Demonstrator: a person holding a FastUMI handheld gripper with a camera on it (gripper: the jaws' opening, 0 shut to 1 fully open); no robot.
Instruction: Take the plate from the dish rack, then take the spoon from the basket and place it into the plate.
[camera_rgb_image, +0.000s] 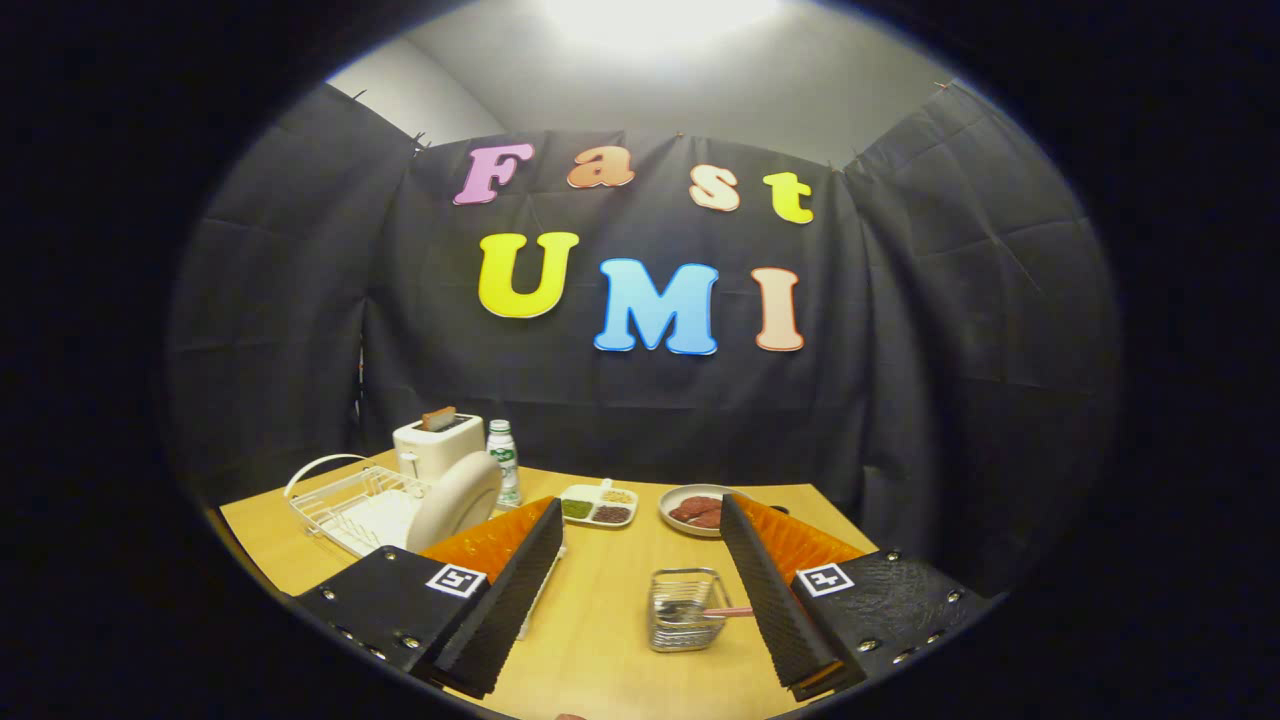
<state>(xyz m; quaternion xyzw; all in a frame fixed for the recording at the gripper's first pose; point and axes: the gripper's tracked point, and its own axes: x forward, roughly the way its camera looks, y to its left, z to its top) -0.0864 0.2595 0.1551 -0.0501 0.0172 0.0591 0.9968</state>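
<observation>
My claw (640, 560) is wide open, holding nothing, above the table (600, 640). The plate (455, 500) stands in the dish rack (340, 505) by the table's left edge. The spoon (715, 611) sits in the basket (685, 610) between my fingers.

gripper (640, 560): two wedge-shaped fingers with ribbed inner faces, spread wide
finger mounts: flat textured plates with small round screws along the edges
markings: a square black-and-white tag on each mount
</observation>
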